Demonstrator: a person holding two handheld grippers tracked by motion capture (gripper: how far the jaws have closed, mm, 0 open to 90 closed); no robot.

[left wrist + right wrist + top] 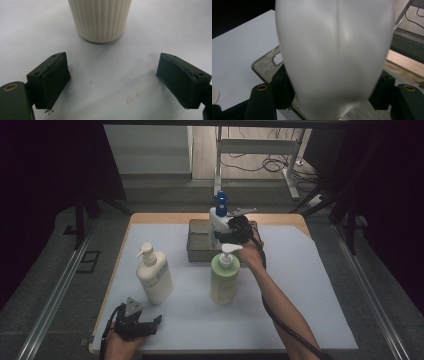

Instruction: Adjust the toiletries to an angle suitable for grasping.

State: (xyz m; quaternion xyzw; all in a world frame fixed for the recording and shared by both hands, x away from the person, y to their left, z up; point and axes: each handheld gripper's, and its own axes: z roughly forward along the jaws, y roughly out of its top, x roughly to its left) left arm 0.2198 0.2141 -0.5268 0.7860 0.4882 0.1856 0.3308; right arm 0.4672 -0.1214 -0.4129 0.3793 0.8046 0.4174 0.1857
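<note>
On the white-covered counter (300, 310), near its far edge, the blue-capped white bottle (218, 218) is clasped by the right tongs (334, 100) over the metal tray (196, 245), seemingly for placement there. The left tongs (113, 82) are spread apart, unused, near the front-left corner.

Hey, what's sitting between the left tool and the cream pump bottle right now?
Nothing: the left tool is open, and only bare white table cover lies between it and the cream pump bottle, as the left gripper view shows.
</note>
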